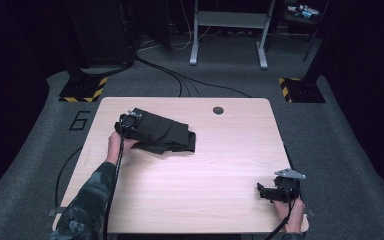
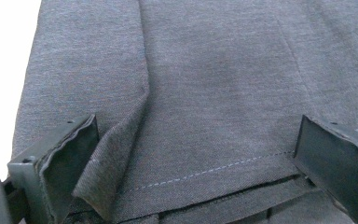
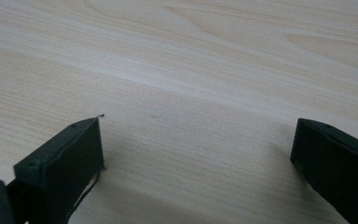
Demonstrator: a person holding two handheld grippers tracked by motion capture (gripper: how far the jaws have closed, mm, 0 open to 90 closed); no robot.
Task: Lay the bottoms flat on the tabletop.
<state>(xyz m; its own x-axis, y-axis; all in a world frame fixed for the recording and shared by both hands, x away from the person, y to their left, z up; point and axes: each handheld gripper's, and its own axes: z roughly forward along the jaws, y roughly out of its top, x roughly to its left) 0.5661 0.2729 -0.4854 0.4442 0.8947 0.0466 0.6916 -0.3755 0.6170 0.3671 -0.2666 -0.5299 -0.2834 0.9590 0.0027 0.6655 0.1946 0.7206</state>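
Beside table [image 1: 230, 150]: floor mark [image 1: 79, 120] "6".

The dark cloth [image 1: 162, 134] runs off every edge of the left gripper view, its hem [image 2: 205, 171] partly tucked under; its folds hide the layers beneath.

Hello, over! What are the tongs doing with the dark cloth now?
Left tongs open over the folded dark cloth, hem between the jaws. Right tongs open above bare table, near its right corner. Nothing in the way.
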